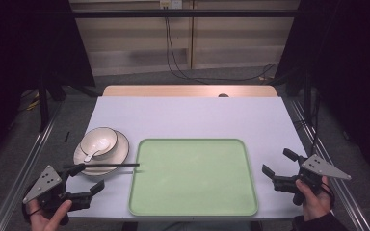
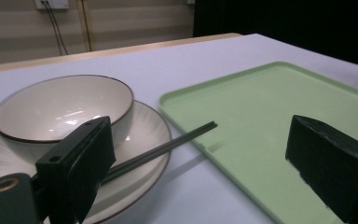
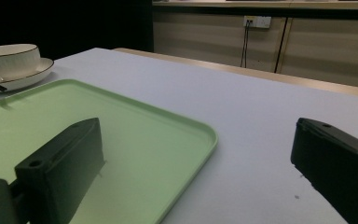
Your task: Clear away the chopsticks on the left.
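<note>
Chopsticks: dark, thin, resting across plate rim; left gripper, right gripper both released.

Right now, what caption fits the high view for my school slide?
Two open grippers, left gripper and right gripper, flank a green tray beside a bowl, plate and chopsticks.

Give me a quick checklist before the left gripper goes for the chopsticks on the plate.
1. Left gripper open, nothing between its jaws: ok.
2. Chopsticks lie across the plate rim, tips over the tray edge: ok.
3. Bowl sits on the plate with a spoon inside: ok.
4. Green tray bare, room to set things: ok.
5. Right gripper open, off to the tray's right: ok.
6. Whether the chopsticks are a pair lying together: cannot tell.
</note>
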### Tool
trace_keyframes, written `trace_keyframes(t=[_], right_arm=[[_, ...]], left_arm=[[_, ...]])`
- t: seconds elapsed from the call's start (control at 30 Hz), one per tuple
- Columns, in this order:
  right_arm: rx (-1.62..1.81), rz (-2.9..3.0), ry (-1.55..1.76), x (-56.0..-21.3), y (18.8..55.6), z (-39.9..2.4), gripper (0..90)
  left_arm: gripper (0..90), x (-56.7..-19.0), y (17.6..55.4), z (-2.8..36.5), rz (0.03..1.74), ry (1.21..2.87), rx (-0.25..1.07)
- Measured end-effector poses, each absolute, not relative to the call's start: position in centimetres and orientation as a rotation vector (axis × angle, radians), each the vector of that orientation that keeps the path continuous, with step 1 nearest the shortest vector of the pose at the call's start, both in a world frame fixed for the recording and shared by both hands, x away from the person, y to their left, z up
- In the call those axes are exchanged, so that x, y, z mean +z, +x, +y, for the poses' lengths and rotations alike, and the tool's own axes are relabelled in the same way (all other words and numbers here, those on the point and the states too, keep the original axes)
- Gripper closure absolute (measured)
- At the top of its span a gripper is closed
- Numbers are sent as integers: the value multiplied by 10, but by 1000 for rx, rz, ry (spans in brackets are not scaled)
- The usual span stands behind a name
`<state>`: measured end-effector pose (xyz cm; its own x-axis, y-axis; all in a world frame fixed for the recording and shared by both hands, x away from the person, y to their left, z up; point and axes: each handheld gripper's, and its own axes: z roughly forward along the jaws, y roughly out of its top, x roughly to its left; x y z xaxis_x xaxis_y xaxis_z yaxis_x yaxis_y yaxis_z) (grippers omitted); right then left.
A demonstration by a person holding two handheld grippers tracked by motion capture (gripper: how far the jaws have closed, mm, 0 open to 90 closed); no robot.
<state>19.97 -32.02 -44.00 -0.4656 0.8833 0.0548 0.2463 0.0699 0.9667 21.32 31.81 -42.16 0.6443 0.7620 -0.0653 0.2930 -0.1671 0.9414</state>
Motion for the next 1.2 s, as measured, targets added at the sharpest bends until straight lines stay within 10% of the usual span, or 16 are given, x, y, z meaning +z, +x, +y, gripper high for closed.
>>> trace_keyframes(t=[0.43, 1.2], right_arm=[[1421, 1778, 1125, -441, 200, -320, 23], [1404, 1803, 1113, -441, 202, -317, 25]], left_arm=[[75, -413, 239, 342, 932, 1894, 505], [645, -430, 291, 363, 733, 2181, 463]])
